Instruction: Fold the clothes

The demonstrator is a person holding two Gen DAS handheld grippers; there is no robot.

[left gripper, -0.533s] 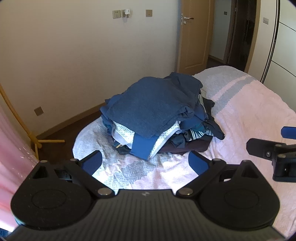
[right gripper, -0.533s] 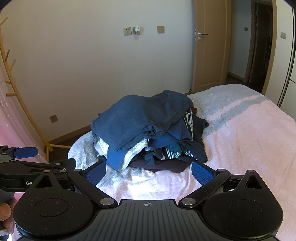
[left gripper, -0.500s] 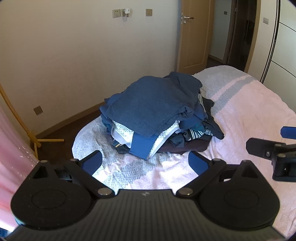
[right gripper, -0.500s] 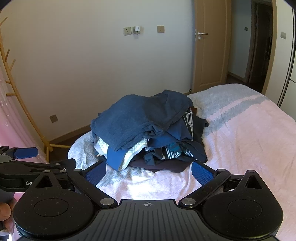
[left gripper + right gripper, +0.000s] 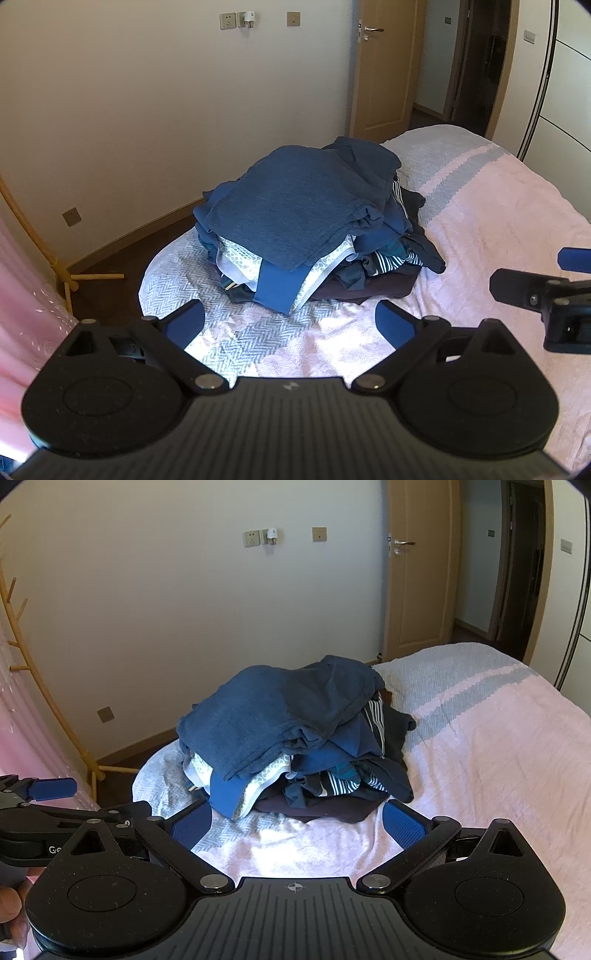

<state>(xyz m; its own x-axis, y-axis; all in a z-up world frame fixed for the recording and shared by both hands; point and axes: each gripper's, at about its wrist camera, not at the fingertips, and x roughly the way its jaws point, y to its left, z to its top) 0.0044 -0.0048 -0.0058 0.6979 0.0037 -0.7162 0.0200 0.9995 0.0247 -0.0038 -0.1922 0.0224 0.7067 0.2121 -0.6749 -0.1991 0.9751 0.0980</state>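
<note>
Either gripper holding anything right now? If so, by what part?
Nothing held. Left gripper and right gripper are both open, short of the clothes pile.

Both wrist views toward clothes pile (image 5: 306, 221)

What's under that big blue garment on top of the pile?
Under the blue garment: a white patterned piece, a bright blue one, striped fabric and a dark item at the bottom. The middle of the pile is covered.
</note>
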